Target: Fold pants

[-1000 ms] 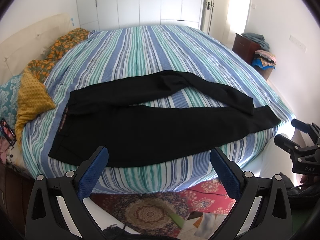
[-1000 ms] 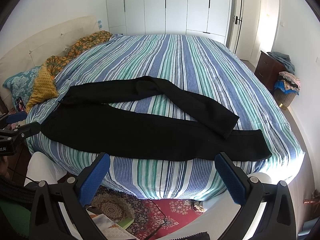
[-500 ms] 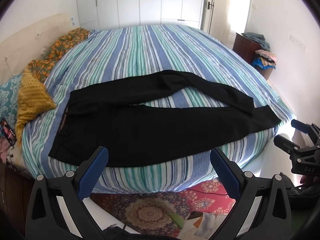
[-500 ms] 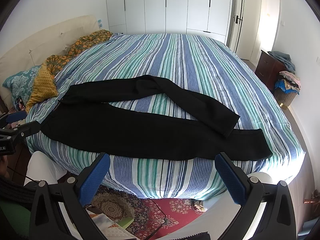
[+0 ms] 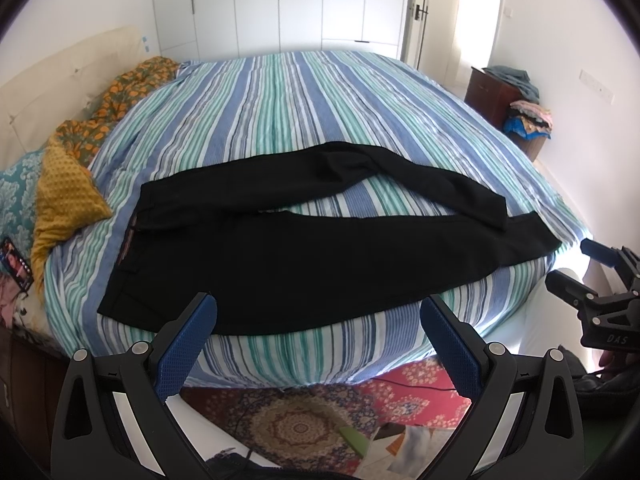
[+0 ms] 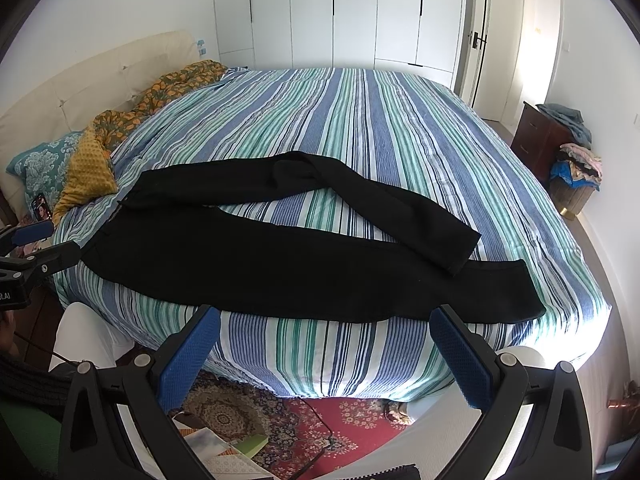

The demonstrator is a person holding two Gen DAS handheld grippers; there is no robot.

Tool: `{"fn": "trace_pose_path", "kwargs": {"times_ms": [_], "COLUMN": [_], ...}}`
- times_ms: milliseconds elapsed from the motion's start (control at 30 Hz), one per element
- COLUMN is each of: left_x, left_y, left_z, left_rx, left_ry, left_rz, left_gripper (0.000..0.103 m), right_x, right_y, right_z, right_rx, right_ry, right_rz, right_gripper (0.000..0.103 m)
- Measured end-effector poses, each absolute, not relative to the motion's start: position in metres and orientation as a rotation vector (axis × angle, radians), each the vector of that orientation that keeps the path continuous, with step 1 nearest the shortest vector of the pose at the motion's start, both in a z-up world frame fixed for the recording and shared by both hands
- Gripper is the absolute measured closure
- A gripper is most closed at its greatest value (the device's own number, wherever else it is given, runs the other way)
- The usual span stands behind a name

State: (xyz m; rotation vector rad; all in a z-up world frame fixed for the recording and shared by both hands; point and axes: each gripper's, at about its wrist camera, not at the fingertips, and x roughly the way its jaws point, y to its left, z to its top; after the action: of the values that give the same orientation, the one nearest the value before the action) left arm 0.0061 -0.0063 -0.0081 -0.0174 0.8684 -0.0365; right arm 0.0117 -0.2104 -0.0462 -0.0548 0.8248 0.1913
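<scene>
Black pants [image 5: 304, 256] lie flat near the front edge of a striped bed [image 5: 304, 112], waistband to the left, legs to the right. The far leg bends and its cuff lies across the near leg; the pants also show in the right wrist view [image 6: 280, 264]. My left gripper [image 5: 318, 320] is open and empty, held off the bed in front of the pants' middle. My right gripper [image 6: 324, 332] is open and empty, also off the bed's front edge. Each gripper shows in the other's view: the right one [image 5: 576, 268] at the cuff end, the left one [image 6: 44, 242] at the waistband end.
Yellow and patterned pillows [image 5: 60, 196] and a phone [image 5: 16, 264] lie at the bed's left end. A dark cabinet with clothes [image 5: 508, 96] stands at the far right. A patterned rug [image 5: 304, 416] with papers lies on the floor below. White wardrobes [image 6: 332, 12] line the back wall.
The right wrist view has drifted slightly closer to the bed. The pants and the left gripper have not visibly moved.
</scene>
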Motion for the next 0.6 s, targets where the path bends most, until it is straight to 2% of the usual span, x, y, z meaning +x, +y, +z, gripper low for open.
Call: {"fn": "trace_pose_path", "kwargs": {"times_ms": [600], "left_x": [0.0058], "left_y": [-0.0018], "left_z": [-0.0095], "left_rx": [-0.016], "left_ry": [0.869], "left_rz": [-0.031], "left_gripper": [0.001], "right_x": [0.0131], "right_y": [-0.2087], "right_z": [-0.0467], "right_rx": [-0.054], "right_ry": [0.827], "right_rz": [0.193], "right_gripper": [0.0]}}
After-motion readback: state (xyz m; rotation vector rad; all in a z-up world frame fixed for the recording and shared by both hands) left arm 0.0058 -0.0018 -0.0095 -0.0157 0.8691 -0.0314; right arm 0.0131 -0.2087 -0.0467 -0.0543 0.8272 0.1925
